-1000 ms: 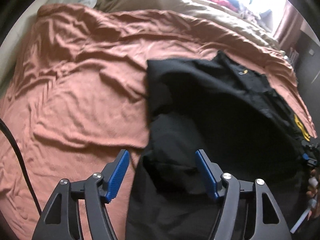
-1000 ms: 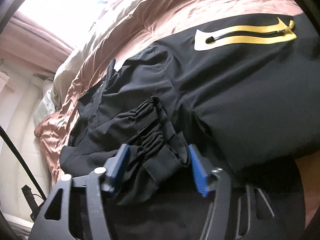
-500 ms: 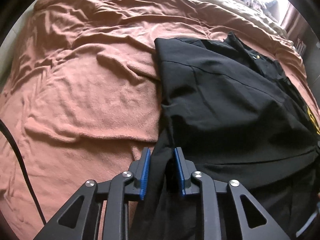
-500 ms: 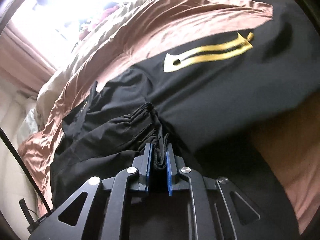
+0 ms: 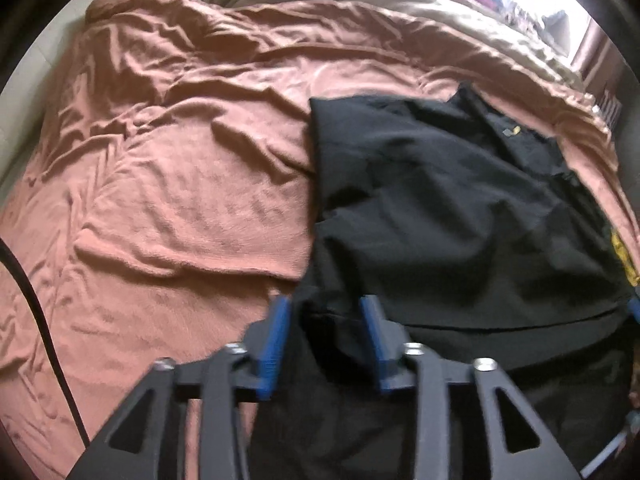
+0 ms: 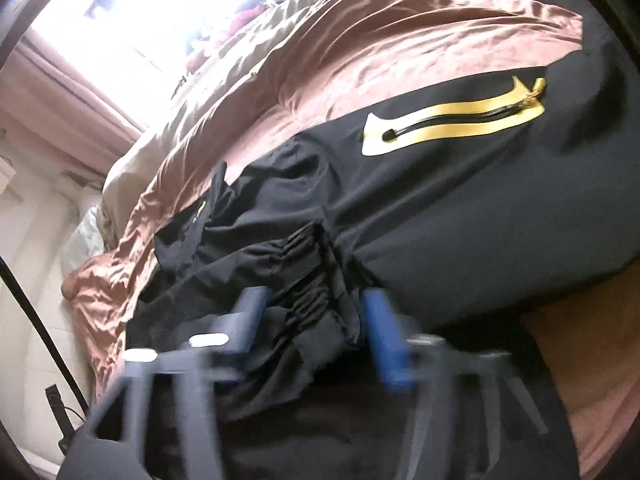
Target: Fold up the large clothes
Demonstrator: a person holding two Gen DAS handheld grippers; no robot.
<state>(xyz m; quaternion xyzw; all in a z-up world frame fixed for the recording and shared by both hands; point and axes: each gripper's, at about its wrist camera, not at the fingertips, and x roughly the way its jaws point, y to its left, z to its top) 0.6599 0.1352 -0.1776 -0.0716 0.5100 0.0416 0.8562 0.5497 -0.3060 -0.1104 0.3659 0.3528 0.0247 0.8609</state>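
We see the black jacket (image 5: 460, 216) lying on the rust-coloured bedspread (image 5: 168, 184), its long axis running from near us toward the far collar. The cloth is smooth and matte, with a gathered elastic hem (image 6: 308, 280) and a gold-trimmed zip pocket (image 6: 452, 120). Our left gripper (image 5: 326, 328) and right gripper (image 6: 316, 320) both stand spread, black fabric lying loose between their blue pads.

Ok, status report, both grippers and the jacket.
Left gripper open, right gripper open. Black jacket lying on the brown bedspread, cloth between both jaws. Nothing blocking.
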